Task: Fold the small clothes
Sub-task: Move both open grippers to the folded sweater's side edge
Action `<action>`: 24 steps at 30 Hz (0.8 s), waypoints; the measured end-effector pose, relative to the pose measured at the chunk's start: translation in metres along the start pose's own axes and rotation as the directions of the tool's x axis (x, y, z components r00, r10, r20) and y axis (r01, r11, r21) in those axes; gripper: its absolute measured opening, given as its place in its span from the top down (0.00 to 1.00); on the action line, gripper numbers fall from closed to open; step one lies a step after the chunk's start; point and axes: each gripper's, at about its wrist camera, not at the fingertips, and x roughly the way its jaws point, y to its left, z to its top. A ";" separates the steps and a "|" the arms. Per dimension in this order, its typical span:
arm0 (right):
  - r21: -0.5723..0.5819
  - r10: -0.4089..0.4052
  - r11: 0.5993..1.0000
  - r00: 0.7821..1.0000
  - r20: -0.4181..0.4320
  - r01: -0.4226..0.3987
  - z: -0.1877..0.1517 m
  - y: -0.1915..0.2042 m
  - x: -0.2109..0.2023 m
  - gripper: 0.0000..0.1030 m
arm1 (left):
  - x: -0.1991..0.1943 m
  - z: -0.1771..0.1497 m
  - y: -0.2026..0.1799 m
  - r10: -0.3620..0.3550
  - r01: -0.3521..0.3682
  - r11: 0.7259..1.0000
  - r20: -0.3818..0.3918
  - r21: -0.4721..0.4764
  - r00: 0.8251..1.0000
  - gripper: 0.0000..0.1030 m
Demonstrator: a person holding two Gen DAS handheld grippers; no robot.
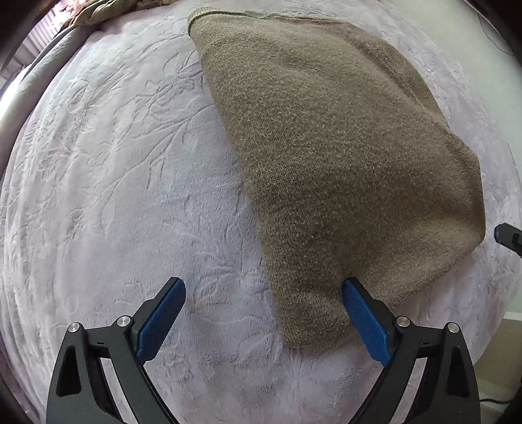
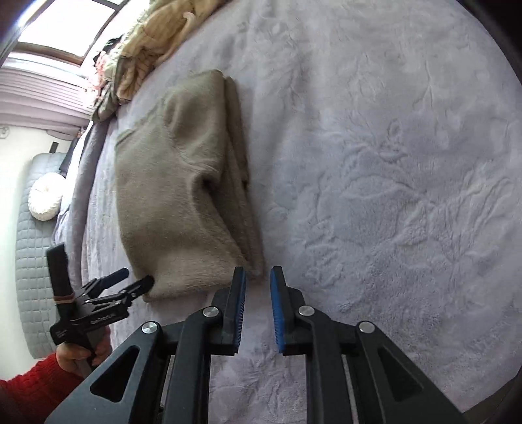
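Note:
A brown knitted garment (image 1: 326,146) lies folded on a lilac plush bedspread (image 1: 114,195). My left gripper (image 1: 264,285) hovers open and wide over the garment's near corner, pointing down. Its right fingertip (image 1: 350,290) is at the cloth's edge, and the pads grip nothing. In the right wrist view the garment (image 2: 176,182) shows stacked layers along its right side. My right gripper (image 2: 258,272) is just beyond the garment's near right corner, jaws a narrow gap apart with nothing between them. The left gripper (image 2: 138,277) also shows there at the garment's near left corner, held by a hand (image 2: 75,355).
A heap of other clothes (image 2: 153,42) lies at the bed's far edge, also seen as the heap (image 1: 98,13). A grey quilted pad (image 2: 29,261) with a white round cushion (image 2: 45,197) lies beside the bed. A red sleeve (image 2: 29,378) is at the lower left. Bare bedspread (image 2: 391,163) stretches to the right.

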 end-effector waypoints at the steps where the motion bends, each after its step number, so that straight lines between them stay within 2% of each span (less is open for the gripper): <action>1: -0.028 0.013 1.000 1.000 0.011 -0.012 0.001 0.008 -0.003 0.83 | 0.000 -0.001 0.000 0.000 0.000 1.000 -0.002 -0.008 1.000 0.06; 3: -0.087 0.020 0.996 1.000 0.002 -0.020 0.006 0.024 0.002 0.83 | 0.000 -0.001 0.001 0.000 0.000 1.000 -0.006 -0.022 1.000 0.06; 5: -0.117 -0.025 0.993 0.999 -0.035 0.021 0.011 0.030 0.021 0.83 | 0.001 -0.003 0.004 0.000 0.000 0.999 -0.012 -0.034 1.000 0.06; 8: -0.069 -0.111 0.992 0.986 -0.121 0.104 0.013 0.013 0.054 0.87 | 0.000 -0.005 0.004 0.001 -0.003 0.999 -0.030 -0.053 1.000 0.06; 11: 0.016 -0.046 0.999 0.992 -0.118 0.048 0.013 -0.002 0.051 0.88 | -0.002 -0.009 0.009 0.029 -0.031 0.997 -0.030 -0.065 0.999 0.06; 14: 0.003 -0.045 0.999 0.991 -0.124 0.046 0.014 0.000 0.044 0.88 | -0.008 -0.013 0.008 0.058 -0.061 0.995 -0.036 -0.082 0.998 0.06; 15: 0.001 -0.027 1.000 0.993 -0.114 0.028 0.015 0.002 0.039 0.84 | -0.010 -0.014 0.007 0.064 -0.068 0.993 -0.039 -0.092 0.997 0.06; 17: -0.013 0.010 1.000 0.997 -0.070 -0.011 0.021 0.006 0.025 0.83 | -0.017 -0.017 0.008 0.074 -0.078 0.990 -0.037 -0.114 0.997 0.06; 18: -0.019 0.026 0.999 0.999 -0.045 -0.027 0.027 0.008 0.019 0.78 | -0.020 -0.017 0.008 0.078 -0.082 0.989 -0.034 -0.122 0.996 0.06; 19: -0.019 0.040 0.999 0.999 -0.022 -0.041 0.033 0.008 0.015 0.66 | -0.023 -0.018 0.009 0.083 -0.086 0.988 -0.030 -0.131 0.996 0.06; 20: -0.015 0.056 0.998 0.998 -0.009 -0.056 0.040 0.008 0.013 0.58 | -0.026 -0.018 0.009 0.087 -0.090 0.986 -0.027 -0.140 0.996 0.06; 21: -0.006 0.076 0.997 0.997 -0.004 -0.076 0.047 0.008 0.014 0.54 | -0.029 -0.019 0.010 0.090 -0.092 0.985 -0.025 -0.147 0.996 0.06; 23: 0.013 0.108 0.994 0.994 -0.014 -0.108 0.060 0.007 0.023 0.54 | -0.033 -0.020 0.011 0.100 -0.102 0.981 -0.024 -0.164 0.995 0.06; 24: 0.010 0.116 0.993 0.993 -0.015 -0.116 0.064 0.008 0.025 0.60 | -0.036 -0.019 0.012 0.105 -0.108 0.979 -0.023 -0.170 0.994 0.06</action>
